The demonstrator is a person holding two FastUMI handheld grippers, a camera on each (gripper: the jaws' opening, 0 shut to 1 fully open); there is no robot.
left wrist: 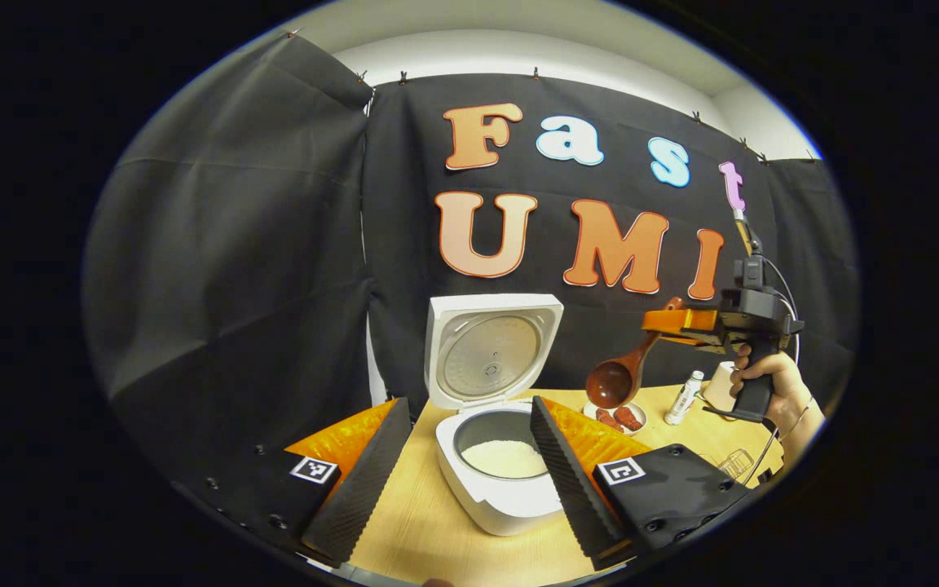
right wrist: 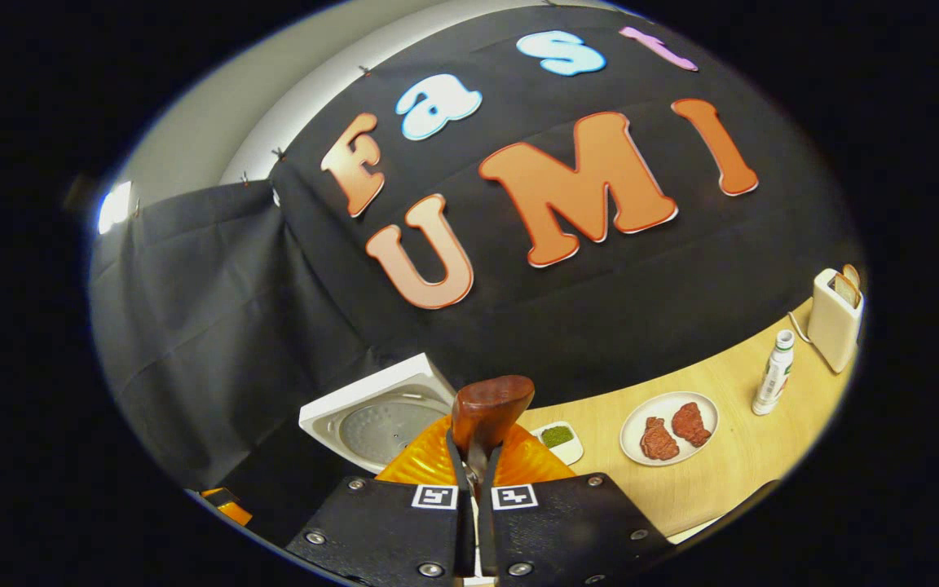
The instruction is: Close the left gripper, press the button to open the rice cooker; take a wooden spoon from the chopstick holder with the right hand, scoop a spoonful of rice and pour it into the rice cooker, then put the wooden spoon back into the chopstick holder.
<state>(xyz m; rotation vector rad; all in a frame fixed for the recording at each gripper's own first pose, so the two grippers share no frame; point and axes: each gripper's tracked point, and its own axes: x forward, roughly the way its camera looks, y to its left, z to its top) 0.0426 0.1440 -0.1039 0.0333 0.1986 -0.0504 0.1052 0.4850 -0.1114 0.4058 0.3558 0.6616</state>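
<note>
we see the rice cooker [left wrist: 495, 456] standing on the tabletop [left wrist: 429, 530] with its lid [left wrist: 490, 350] raised upright and white rice lying in the inner pot. the left gripper [left wrist: 469, 473] hangs in front of it, its fingers [left wrist: 359, 481] spread wide to either side of the pot and holding nothing. the right gripper [left wrist: 673, 319], carried by a hand [left wrist: 767, 379], sits above and to the right of the cooker; its fingers [right wrist: 437, 530] are pressed nearly together on the handle of the wooden spoon [left wrist: 620, 375], whose bowl hangs low over the tabletop, beside the pot and not above it. in the right gripper view the spoon handle [right wrist: 486, 416] stands up between the closed fingers. we judge the main risk to be the long spoon pivoting in this narrow pinch, so that its bowl tips or swings wide; a return toward the chopstick holder could then knock the bottle [right wrist: 773, 373] or the plate of meat [right wrist: 669, 428]. whether the spoon bowl carries rice we cannot tell. the tabletop is pale wood, also bearing a small green dish [right wrist: 557, 440] and a toaster [right wrist: 835, 319]; black cloth walls the booth, with a white wall above.
</note>
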